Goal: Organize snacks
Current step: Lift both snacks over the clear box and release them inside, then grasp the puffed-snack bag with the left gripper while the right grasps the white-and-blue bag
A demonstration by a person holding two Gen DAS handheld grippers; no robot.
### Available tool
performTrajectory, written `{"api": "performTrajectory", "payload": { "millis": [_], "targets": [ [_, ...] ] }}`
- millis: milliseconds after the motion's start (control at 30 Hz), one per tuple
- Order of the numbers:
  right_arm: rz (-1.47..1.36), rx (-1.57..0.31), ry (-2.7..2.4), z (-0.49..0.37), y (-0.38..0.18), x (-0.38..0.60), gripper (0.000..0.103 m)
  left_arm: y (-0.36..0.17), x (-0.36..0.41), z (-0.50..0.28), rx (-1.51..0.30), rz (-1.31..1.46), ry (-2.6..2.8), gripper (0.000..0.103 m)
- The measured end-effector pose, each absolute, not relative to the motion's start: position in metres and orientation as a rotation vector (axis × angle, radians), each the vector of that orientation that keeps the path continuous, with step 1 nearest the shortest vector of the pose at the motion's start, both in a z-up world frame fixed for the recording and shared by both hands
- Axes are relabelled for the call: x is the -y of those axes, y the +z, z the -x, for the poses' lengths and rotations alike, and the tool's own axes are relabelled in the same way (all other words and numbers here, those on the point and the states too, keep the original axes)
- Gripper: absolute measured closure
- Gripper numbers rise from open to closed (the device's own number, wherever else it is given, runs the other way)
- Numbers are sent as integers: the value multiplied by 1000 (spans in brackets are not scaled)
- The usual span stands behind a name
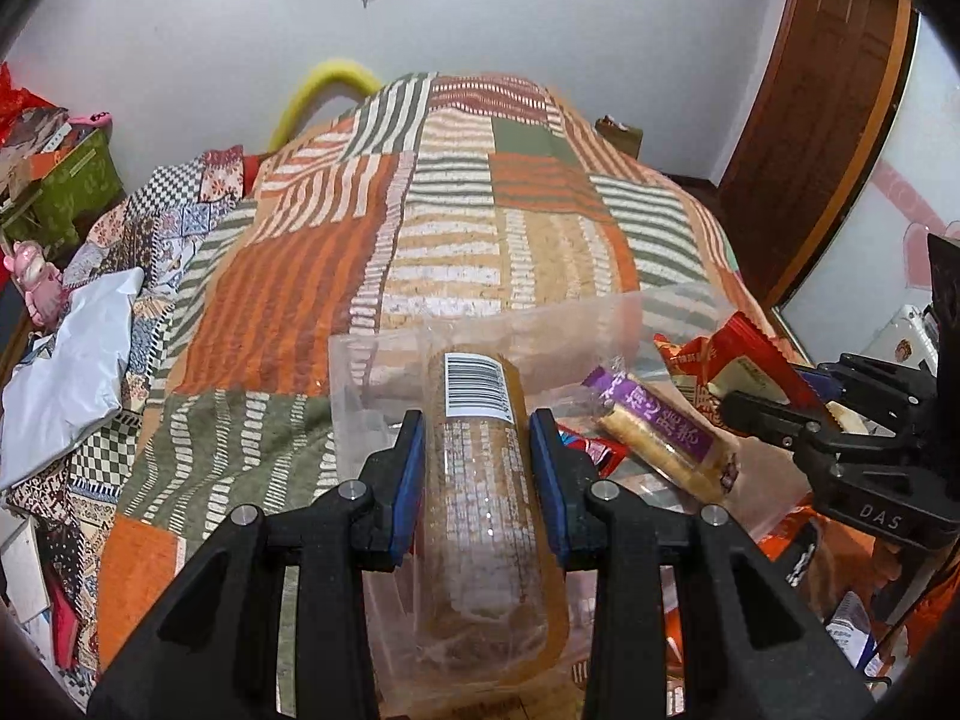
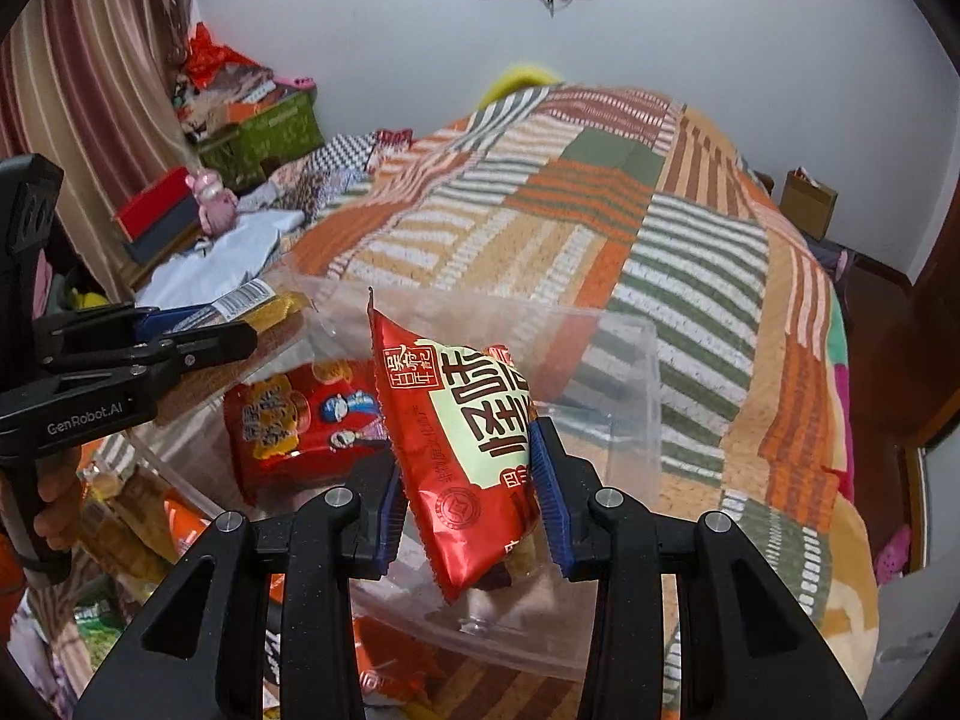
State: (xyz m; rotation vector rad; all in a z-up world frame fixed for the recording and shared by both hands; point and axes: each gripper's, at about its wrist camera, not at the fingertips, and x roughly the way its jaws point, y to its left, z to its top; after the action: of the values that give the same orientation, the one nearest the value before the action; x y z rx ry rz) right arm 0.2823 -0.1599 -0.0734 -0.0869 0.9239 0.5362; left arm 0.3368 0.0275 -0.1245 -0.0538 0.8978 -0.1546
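Patchwork bedding, a quilted bedspread in orange, green and cream stripes, fills the background under a white wall. Above it, the left gripper is clenched on a long golden-brown snack roll in clear wrap with a white barcode label at its far end; the blue pads press both its sides. That roll hangs over a clear plastic storage box resting on the bedspread. Inside the box lie a purple-wrapped wafer roll and, seen from the right wrist camera, a red snack bag with cartoon faces. The right gripper grips a red foil packet with a cream panel and large dark characters, held upright over the same box's near side. More orange and red packets lie loose beside the box. Farther left sit a white plastic bag, a pink toy figure and a green patterned box.
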Motion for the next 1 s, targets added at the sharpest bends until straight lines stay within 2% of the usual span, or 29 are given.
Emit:
{"api": "performTrajectory", "payload": {
  "millis": [267, 433, 600, 700, 767, 867, 933, 1000],
  "targets": [
    [119, -907, 537, -276, -69, 155, 63, -114, -33, -330, -882, 74, -139, 68],
    [143, -836, 516, -260, -49, 157, 44, -98, -32, -312, -849, 56, -131, 61],
    [155, -777, 522, -240, -26, 160, 39, -80, -31, -283, -814, 51, -127, 56],
    [145, -748, 524, -226, -15, 163, 31, -69, -30, -264, -794, 53, -122, 47],
    [147, -726, 523, -215, -9, 166, 29, -63, -29, -251, -777, 53, -116, 37],
    [154, -699, 530, -195, -2, 171, 25, -55, -25, -229, -755, 36, -97, 28],
    [153, -688, 530, -183, -1, 176, 19, -53, -23, -217, -749, 29, -93, 21],
    [150, -676, 524, -171, -1, 183, 17, -53, -19, -201, -742, 23, -99, 19]
  ]
}}
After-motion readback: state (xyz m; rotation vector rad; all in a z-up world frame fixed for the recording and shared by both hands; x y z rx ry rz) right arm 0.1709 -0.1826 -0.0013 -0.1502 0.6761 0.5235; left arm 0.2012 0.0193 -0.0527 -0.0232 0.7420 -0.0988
